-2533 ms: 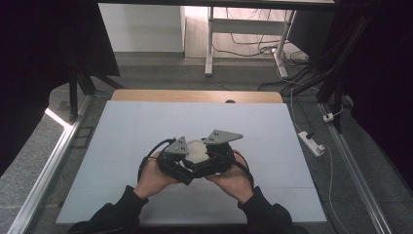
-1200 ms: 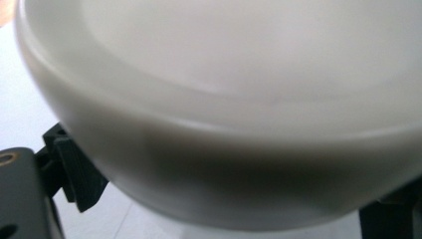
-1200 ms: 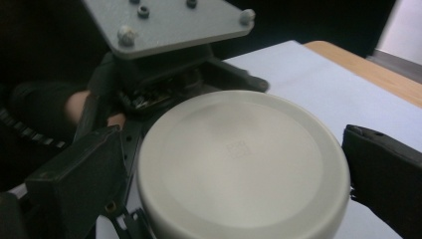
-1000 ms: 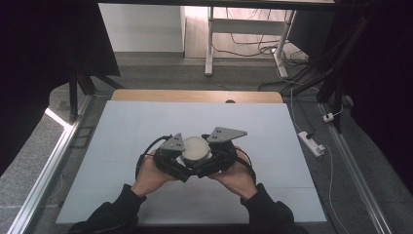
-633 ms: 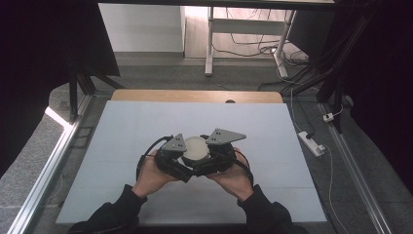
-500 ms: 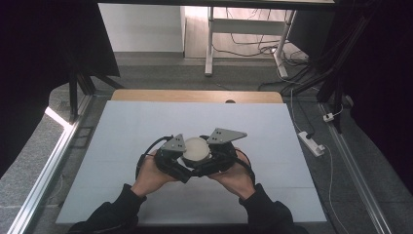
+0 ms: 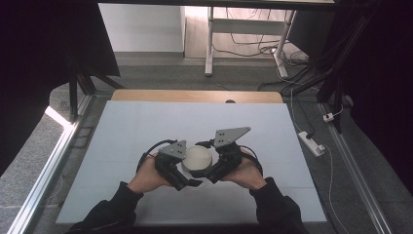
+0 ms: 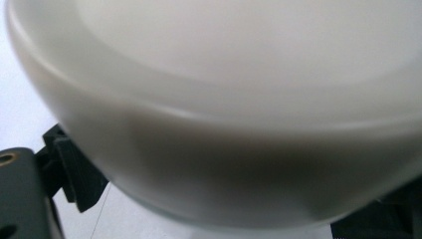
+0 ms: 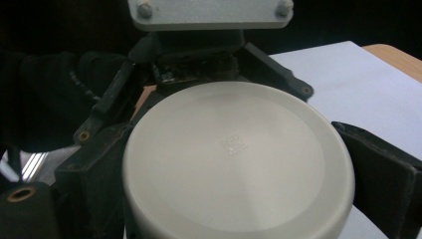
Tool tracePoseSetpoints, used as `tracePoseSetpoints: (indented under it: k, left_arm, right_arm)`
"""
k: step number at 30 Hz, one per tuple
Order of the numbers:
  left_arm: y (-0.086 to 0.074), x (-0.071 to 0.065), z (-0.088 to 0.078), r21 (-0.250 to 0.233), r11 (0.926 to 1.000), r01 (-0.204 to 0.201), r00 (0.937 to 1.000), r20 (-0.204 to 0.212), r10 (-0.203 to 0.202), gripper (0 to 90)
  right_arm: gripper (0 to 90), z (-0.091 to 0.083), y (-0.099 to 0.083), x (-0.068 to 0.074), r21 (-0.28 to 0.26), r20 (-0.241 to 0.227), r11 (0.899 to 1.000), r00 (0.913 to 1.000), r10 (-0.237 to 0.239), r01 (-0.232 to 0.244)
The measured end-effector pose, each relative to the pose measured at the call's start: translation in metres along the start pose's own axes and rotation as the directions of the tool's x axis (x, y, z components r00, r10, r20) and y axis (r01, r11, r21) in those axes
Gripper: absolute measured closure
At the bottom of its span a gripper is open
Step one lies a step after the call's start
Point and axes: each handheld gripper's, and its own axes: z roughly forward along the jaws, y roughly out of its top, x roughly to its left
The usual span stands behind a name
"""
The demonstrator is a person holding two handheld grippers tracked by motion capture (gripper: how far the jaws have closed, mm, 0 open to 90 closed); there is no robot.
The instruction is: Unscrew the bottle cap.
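The left gripper (image 7: 182, 170) at 9 o'clock and the right gripper (image 7: 214, 165) at 3 o'clock both pinch the round off-white container (image 7: 197, 158), held near the table's (image 7: 122, 126) front centre. Since 2.5 seconds ago it has barely shifted (perhaps lifted slightly), so the two-handed hold looks settled.

A round lid (image 7: 197, 158) was held above the table (image 7: 126, 126), toward its near edge. The left gripper (image 7: 173, 163) was placed on the lid's left side and the right gripper (image 7: 225, 155) on its right, both touching it.
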Motion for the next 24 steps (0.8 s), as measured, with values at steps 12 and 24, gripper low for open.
tracePoseSetpoints:
  k: [12,24]
  left_arm:
    - [0.0,0.004,-0.007,-0.056,0.9934,0.1,0.9843,-0.14,-0.107,7.3]
    - [0.004,-0.001,-0.003,-0.044,0.9887,0.143,0.9582,-0.244,-0.149,7.3]
  right_arm:
    - [0.0,-0.004,0.01,0.009,-0.051,0.232,0.998,0.9716,0.049,-0.038]
    - [3.5,0.015,0.011,0.021,-0.067,0.391,0.992,0.9117,0.125,-0.108]
